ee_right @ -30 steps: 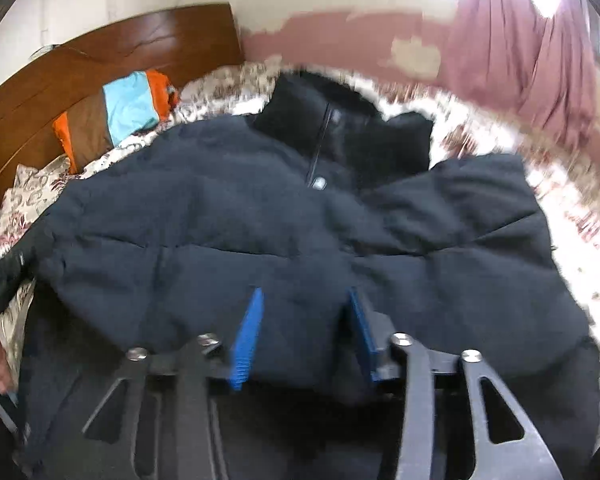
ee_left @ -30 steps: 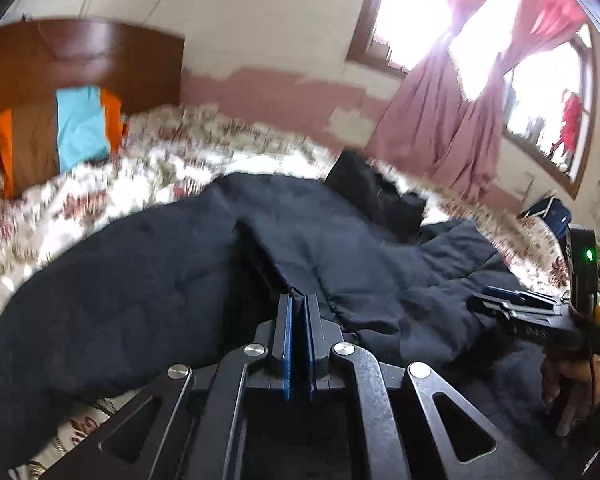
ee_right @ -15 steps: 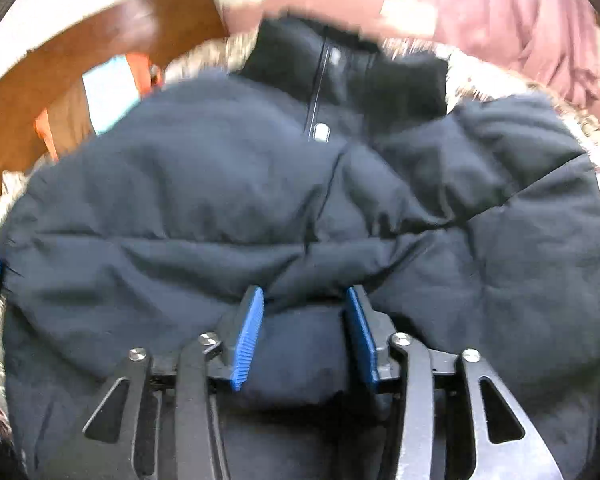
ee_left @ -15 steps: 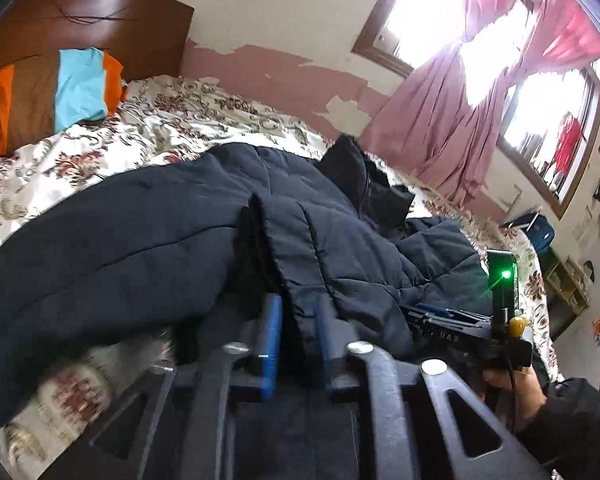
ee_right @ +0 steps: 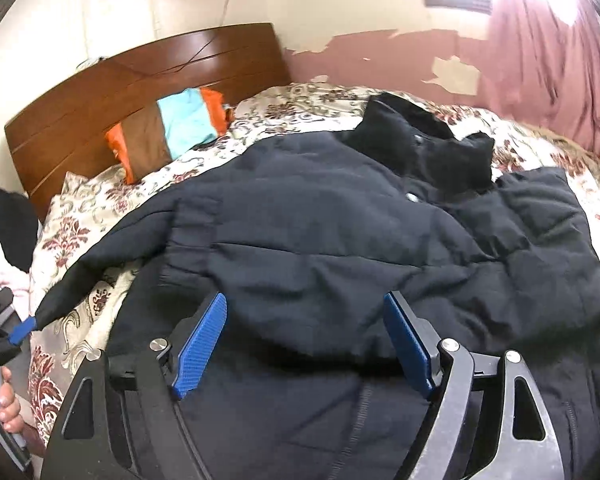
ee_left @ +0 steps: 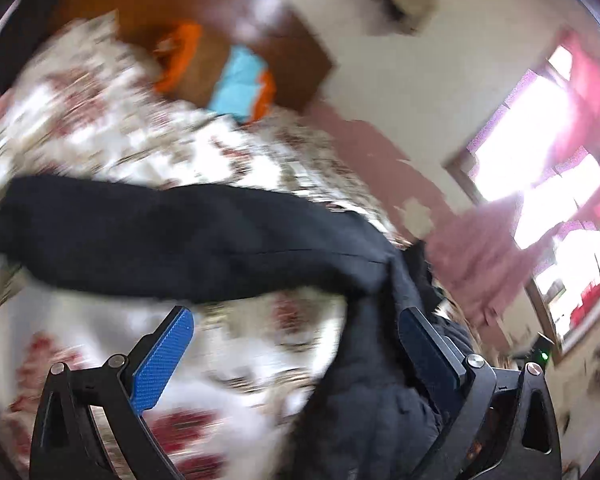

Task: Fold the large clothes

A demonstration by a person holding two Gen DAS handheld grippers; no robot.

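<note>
A large dark navy padded jacket (ee_right: 360, 240) lies spread on the flowered bed, collar (ee_right: 420, 148) toward the far wall. One sleeve (ee_left: 172, 236) stretches out to the left across the bedspread. My left gripper (ee_left: 296, 344) is open and empty above the bedspread, just below that sleeve; the view is blurred. It also shows at the left edge of the right wrist view (ee_right: 20, 330), touching the sleeve's cuff end. My right gripper (ee_right: 306, 340) is open over the jacket's lower hem, with nothing between the jaws.
The bed has a flowered spread (ee_right: 84, 232) and a wooden headboard (ee_right: 140, 76). An orange, brown and blue pillow (ee_right: 168, 128) leans against it. Pink curtains (ee_right: 548, 56) hang at the window on the right. Dark and pink clothing (ee_right: 4, 232) lies at the bed's left.
Both grippers have opened wide and let go of the jacket hem. The left gripper has swung left to the outstretched sleeve. The right gripper has pulled back.
</note>
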